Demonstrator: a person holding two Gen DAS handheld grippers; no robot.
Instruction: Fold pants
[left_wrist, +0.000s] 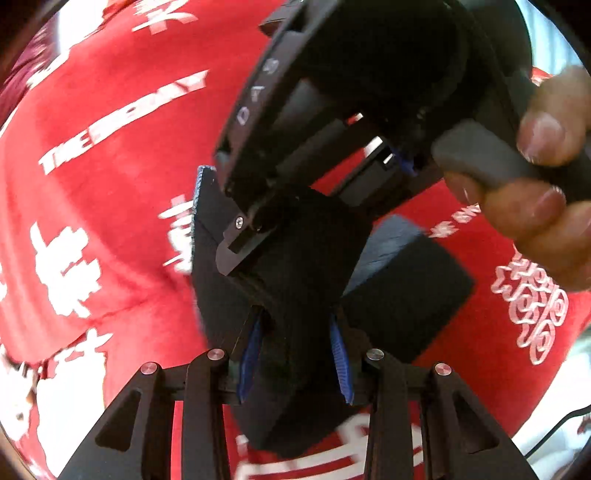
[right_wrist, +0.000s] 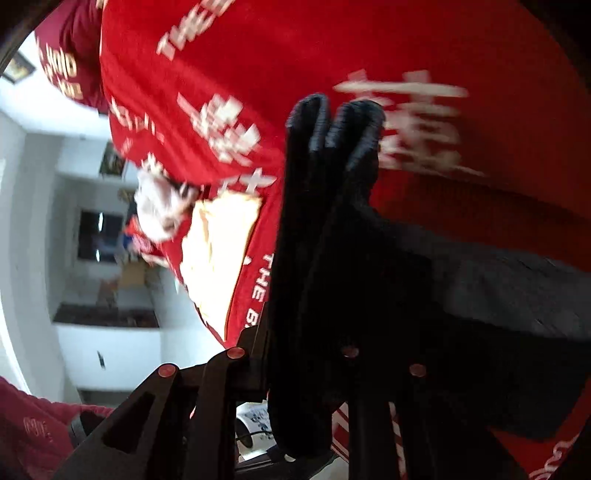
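In the left wrist view, the left hand-held gripper (left_wrist: 295, 354) stands narrow, and its blue pads (left_wrist: 338, 354) press from both sides on a thick fold of the black pants (left_wrist: 295, 280). The dark cloth fills the gap between the jaws and goes up to the centre of the frame. There the right hand-held gripper (left_wrist: 332, 129) comes in from the upper right, very near, and its black finger (left_wrist: 207, 236) lies against the same cloth. The fingers of the person's hand (left_wrist: 543, 177) wrap around its handle at the right edge.

In the right wrist view, the right hand-held gripper (right_wrist: 332, 122) is also nearly closed. Its two dark fingertips stand close together in the upper middle, and the black pants hang over its right finger and spread to the lower right. Whether the pads truly pinch the cloth there I cannot tell, because the picture is blurred and dark.

Under everything lies a red cloth with white letters (left_wrist: 110, 184), which covers the bench and fills most of both frames. Its edge shows at the left of the right wrist view, with a white room (right_wrist: 44, 258) beyond it. Both hand-held grippers point downward at a slant.
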